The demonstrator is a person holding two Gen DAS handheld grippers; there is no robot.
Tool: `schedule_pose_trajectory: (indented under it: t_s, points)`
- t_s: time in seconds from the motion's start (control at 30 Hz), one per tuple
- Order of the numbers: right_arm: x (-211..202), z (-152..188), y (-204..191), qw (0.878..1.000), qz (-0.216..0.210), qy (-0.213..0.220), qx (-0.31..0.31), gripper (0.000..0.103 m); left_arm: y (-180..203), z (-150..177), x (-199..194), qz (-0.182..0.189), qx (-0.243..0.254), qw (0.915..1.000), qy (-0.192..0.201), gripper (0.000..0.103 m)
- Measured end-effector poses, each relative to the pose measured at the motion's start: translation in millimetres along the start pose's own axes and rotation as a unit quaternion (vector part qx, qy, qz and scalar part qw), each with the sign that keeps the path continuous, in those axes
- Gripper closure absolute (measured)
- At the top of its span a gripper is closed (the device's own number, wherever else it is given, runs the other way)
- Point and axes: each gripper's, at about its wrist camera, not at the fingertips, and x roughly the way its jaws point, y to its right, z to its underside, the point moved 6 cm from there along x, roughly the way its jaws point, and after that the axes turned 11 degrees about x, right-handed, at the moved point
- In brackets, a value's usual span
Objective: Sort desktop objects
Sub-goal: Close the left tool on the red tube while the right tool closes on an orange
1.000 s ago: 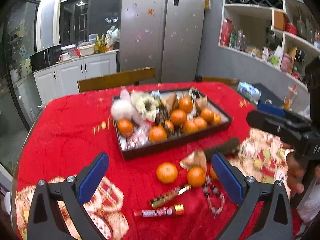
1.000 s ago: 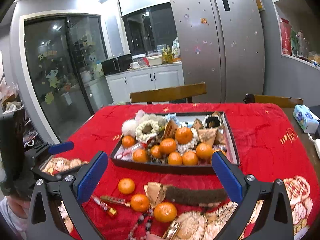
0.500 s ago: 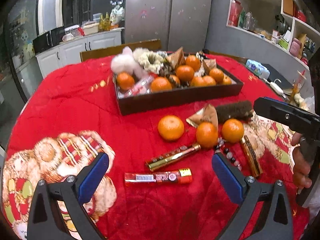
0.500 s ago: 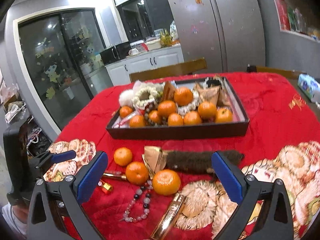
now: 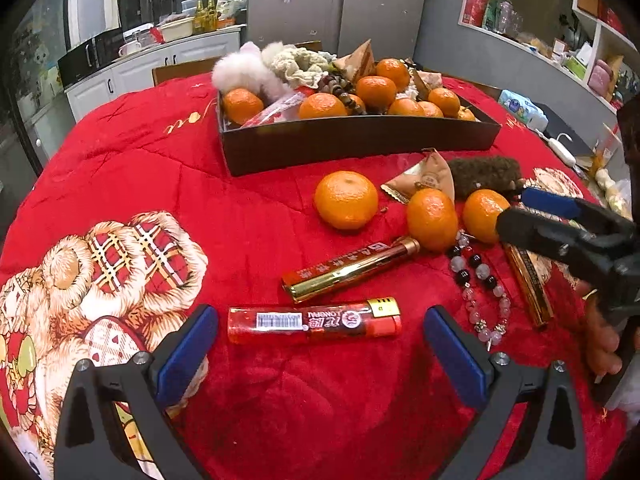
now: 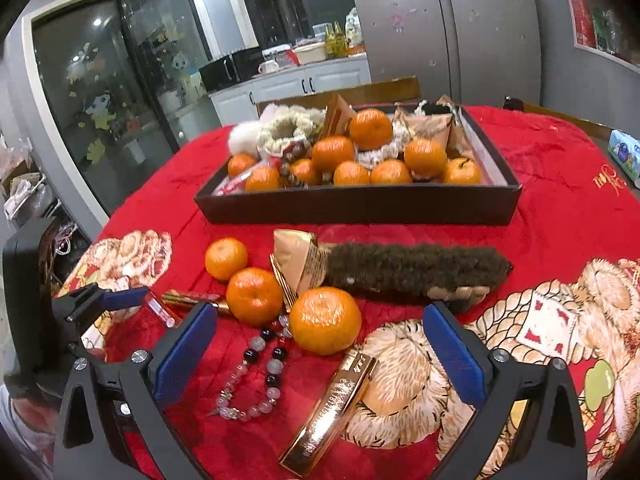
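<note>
On the red-covered bench, the left claw hangs spread around a red lighter, not touching it. Bare cloth lies open to its left. Three loose oranges, two gold tubes and one bead bracelet crowd ahead of the right claw, also spread; behind stands the full dark tray.

A plush red cloth covers the table. The lighter looks like glossy translucent plastic with a metal cap; the gold tube shines like foil. The beads look glassy, the brown brush fuzzy, the tray matt dark card.
</note>
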Motion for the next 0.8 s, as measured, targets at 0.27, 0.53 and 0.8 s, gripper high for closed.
schedule_pose_trajectory:
  t_s: [0.27,0.53,0.8]
  points:
    - [23,10,8,0.999,0.015,-0.044,0.009,0.029,8,0,7,-0.025,0.019,0.9994,-0.017,0.0]
    - [20,10,14,0.999,0.018,-0.036,0.022,0.048,-8,0,3,-0.027,0.022,0.9993,-0.018,0.0]
    - [14,11,10,0.999,0.018,-0.026,0.011,0.064,-26,-1,-10,-0.02,-0.004,0.9998,0.006,0.02]
